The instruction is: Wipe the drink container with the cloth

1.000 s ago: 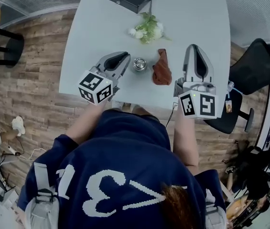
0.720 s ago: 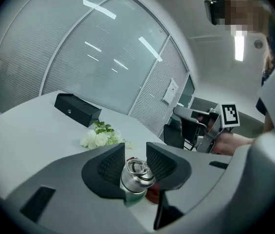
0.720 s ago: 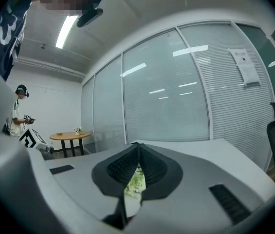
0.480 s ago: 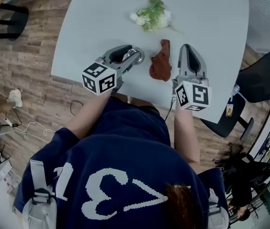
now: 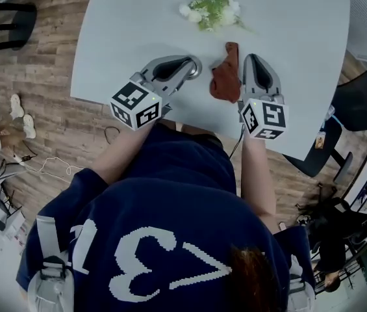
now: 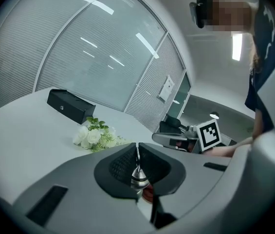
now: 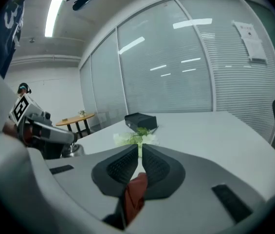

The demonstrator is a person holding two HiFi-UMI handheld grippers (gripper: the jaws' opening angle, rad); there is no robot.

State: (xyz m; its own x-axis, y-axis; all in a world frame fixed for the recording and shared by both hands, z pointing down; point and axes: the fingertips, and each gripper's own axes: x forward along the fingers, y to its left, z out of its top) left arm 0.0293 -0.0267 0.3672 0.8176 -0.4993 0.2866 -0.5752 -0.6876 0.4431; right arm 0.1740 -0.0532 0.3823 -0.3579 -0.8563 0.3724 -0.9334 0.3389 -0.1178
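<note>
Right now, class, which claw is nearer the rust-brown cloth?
Right. The right claw is closed on the rust-brown cloth; the left claw sits apart on the cloth's left side, gripping the small silver metal drink container.

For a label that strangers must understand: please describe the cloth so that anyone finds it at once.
On the pale grey table, look toward the person from the white flowers. The cloth is there, pinched by the right gripper. It alone is reddish-brown and crumpled; the container nearby is shiny metal.
</note>
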